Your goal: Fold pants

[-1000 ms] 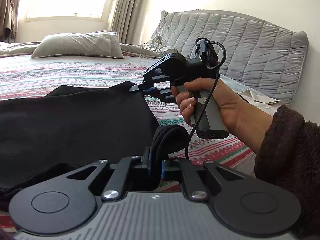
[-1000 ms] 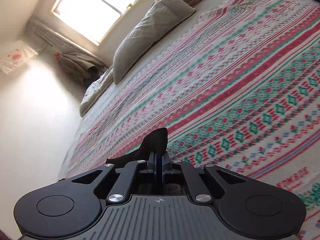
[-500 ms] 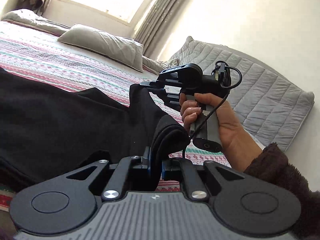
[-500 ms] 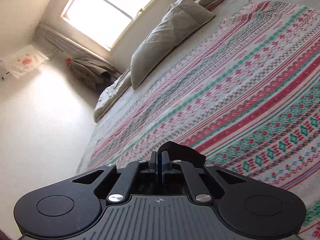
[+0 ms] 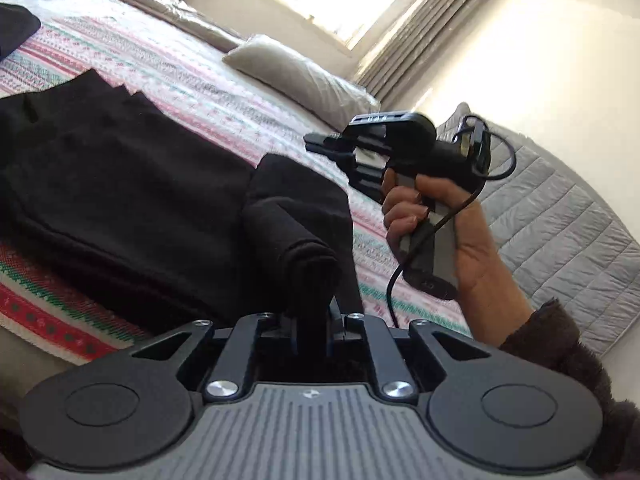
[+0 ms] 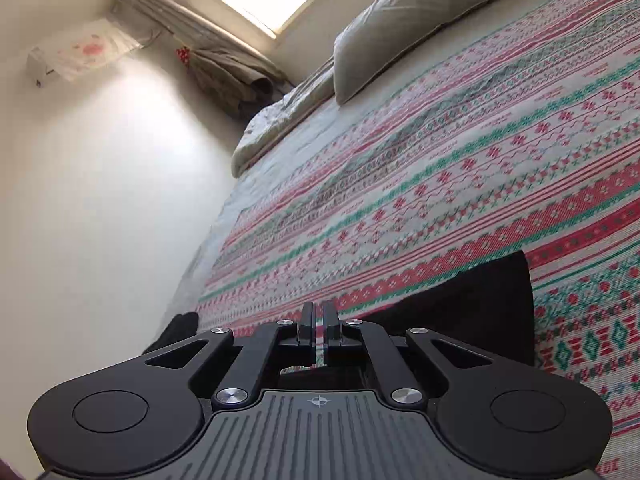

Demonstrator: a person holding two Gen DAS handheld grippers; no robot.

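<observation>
Black pants [image 5: 120,184] lie spread on the patterned bedspread [image 5: 192,92]. My left gripper [image 5: 311,312] is shut on a bunched fold of the pants and holds it raised. My right gripper [image 5: 320,147], seen in the left wrist view held in a hand, hangs above the pants' far edge with nothing between its fingers. In the right wrist view my right gripper [image 6: 319,320] shows a narrow gap with bedspread visible through it; black pants fabric [image 6: 472,304] lies just below and to its right.
Grey pillows [image 5: 296,76] [image 6: 416,12] lie at the head of the bed under the window. A grey quilted cover [image 5: 560,232] stands at the right. A white wall [image 6: 100,200] borders the bed's left side. Another dark cloth [image 5: 16,28] lies far left.
My right gripper let go of the pants corner, which now lies below it. My left gripper kept its hold and tilted, lifting the fold further over the pants.
</observation>
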